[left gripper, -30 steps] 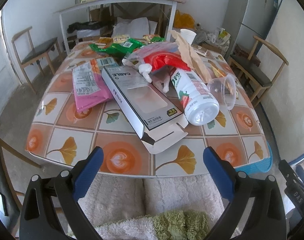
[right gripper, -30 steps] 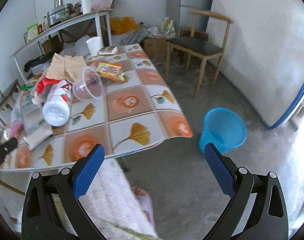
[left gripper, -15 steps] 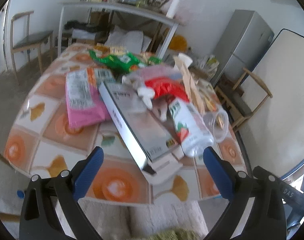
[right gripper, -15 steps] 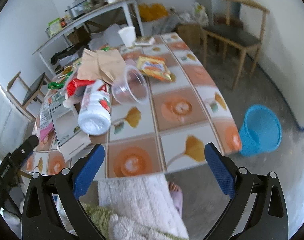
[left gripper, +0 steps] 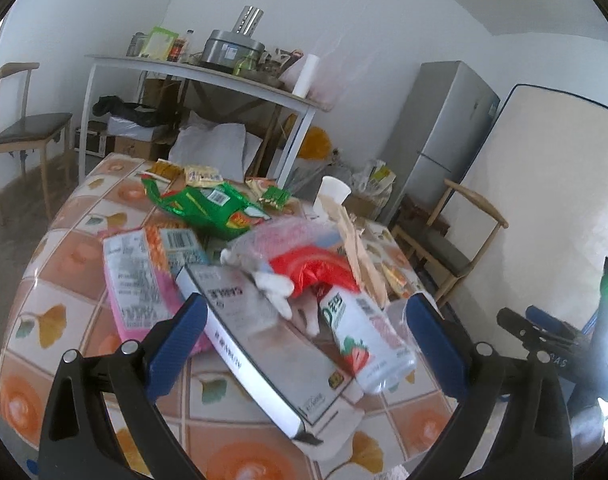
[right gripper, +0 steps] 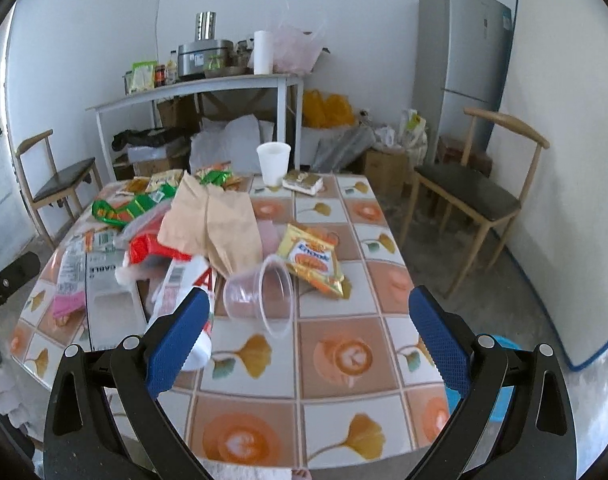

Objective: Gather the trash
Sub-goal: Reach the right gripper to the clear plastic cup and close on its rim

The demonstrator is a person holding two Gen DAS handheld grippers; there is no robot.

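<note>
Trash litters a tiled table [right gripper: 344, 360]. A clear plastic cup [right gripper: 263, 296] lies on its side beside a yellow snack packet [right gripper: 312, 258] and a brown paper bag [right gripper: 215, 224]. My right gripper [right gripper: 308, 336] hovers open just short of the cup, holding nothing. A white cable box [left gripper: 259, 344], a strawberry bottle [left gripper: 364, 340], a red wrapper [left gripper: 316, 268], a pink packet [left gripper: 137, 280] and a green bag [left gripper: 207, 208] lie in a heap. My left gripper [left gripper: 304, 344] stands open over the box and bottle, touching neither. A white paper cup [right gripper: 273, 162] stands at the far edge.
A blue bin [right gripper: 506, 343] on the floor by the table's right corner is mostly hidden behind my right finger. A wooden chair [right gripper: 476, 192] stands to the right, another chair [left gripper: 23, 128] to the far left. A cluttered shelf table [left gripper: 207, 80] lies beyond.
Both grippers rose and tilted up, closing on the table. The right one swung left from the floor and bin to face the clear cup. Both stayed open and empty.
</note>
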